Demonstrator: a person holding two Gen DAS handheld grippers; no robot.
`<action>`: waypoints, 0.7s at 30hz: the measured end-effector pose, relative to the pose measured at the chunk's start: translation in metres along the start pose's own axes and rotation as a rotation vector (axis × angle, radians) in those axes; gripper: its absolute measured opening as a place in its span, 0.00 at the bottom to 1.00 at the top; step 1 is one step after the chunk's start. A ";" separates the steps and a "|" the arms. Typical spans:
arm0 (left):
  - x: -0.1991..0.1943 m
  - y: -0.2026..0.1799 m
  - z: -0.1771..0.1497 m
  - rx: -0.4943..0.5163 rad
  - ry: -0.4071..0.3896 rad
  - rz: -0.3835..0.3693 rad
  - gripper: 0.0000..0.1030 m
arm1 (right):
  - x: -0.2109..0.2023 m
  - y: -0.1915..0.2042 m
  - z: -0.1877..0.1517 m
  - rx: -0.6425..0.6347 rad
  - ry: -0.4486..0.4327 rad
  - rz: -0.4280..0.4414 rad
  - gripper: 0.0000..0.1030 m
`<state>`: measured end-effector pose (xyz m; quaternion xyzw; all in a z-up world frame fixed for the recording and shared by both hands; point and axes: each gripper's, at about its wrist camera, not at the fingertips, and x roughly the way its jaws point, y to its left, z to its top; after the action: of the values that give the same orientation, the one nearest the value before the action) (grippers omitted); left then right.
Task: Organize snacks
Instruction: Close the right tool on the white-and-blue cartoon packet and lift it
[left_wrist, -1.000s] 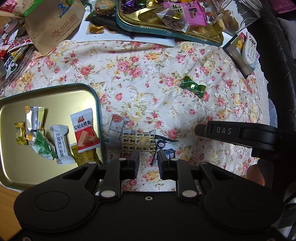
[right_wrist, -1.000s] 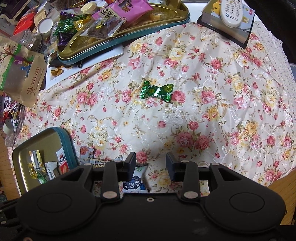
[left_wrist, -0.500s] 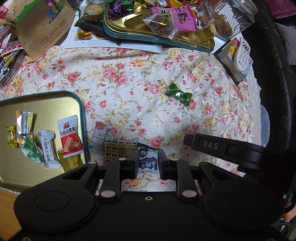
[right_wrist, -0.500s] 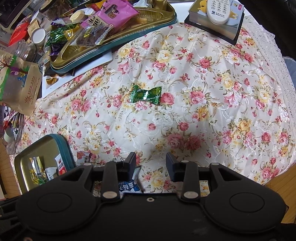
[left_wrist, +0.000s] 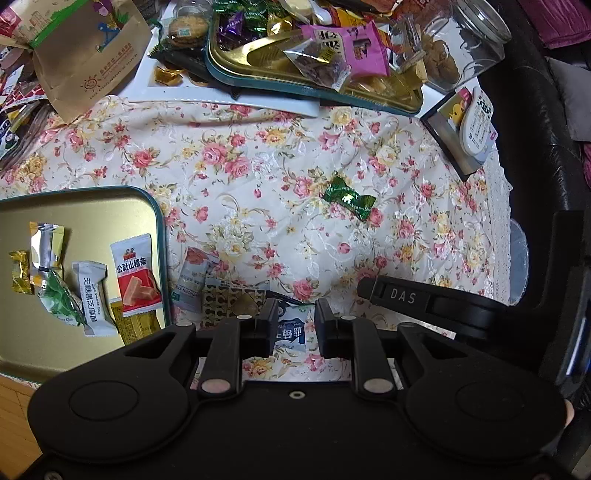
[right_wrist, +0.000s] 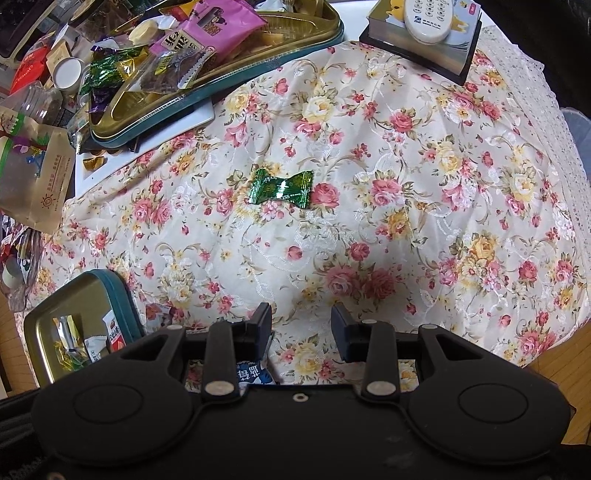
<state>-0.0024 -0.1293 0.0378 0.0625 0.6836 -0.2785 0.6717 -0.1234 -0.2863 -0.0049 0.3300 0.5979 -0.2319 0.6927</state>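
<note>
My left gripper (left_wrist: 293, 321) points down at the floral cloth, jaws partly open. A blue-and-white snack packet (left_wrist: 291, 330) lies between its fingers, and I see no pad pressing on it. Left of it lie a black-and-gold patterned packet (left_wrist: 232, 299) and a pale packet (left_wrist: 192, 280). The gold tin tray (left_wrist: 159, 236) at the left holds several wrapped snacks, among them a red-and-white packet (left_wrist: 135, 277). A green candy (right_wrist: 282, 188) lies alone mid-cloth. My right gripper (right_wrist: 301, 325) hovers open over bare cloth, with the blue packet (right_wrist: 251, 373) under its left finger.
At the back stands a large tin (left_wrist: 258, 86) heaped with snacks, a brown paper bag (left_wrist: 85, 55) and a cookie jar (left_wrist: 454, 44). A book with a remote (right_wrist: 424, 18) sits back right. The cloth's lace edge (left_wrist: 498, 221) and a black sofa border the right.
The left wrist view has slid sideways: the blue packet, earlier just right of the left fingers, now shows between them. Both jaw gaps look unchanged. The right view has barely shifted.
</note>
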 end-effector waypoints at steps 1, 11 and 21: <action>-0.002 0.002 0.001 -0.003 -0.008 0.004 0.28 | 0.001 0.000 0.000 0.000 0.000 -0.003 0.38; -0.033 0.036 0.010 -0.101 -0.108 0.000 0.28 | 0.006 0.000 0.008 0.021 -0.005 -0.024 0.38; -0.033 0.044 0.009 -0.113 -0.101 -0.006 0.28 | 0.029 0.027 -0.008 -0.088 0.064 -0.031 0.37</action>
<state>0.0285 -0.0872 0.0565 0.0084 0.6638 -0.2443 0.7068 -0.1043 -0.2606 -0.0290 0.2971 0.6345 -0.2051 0.6834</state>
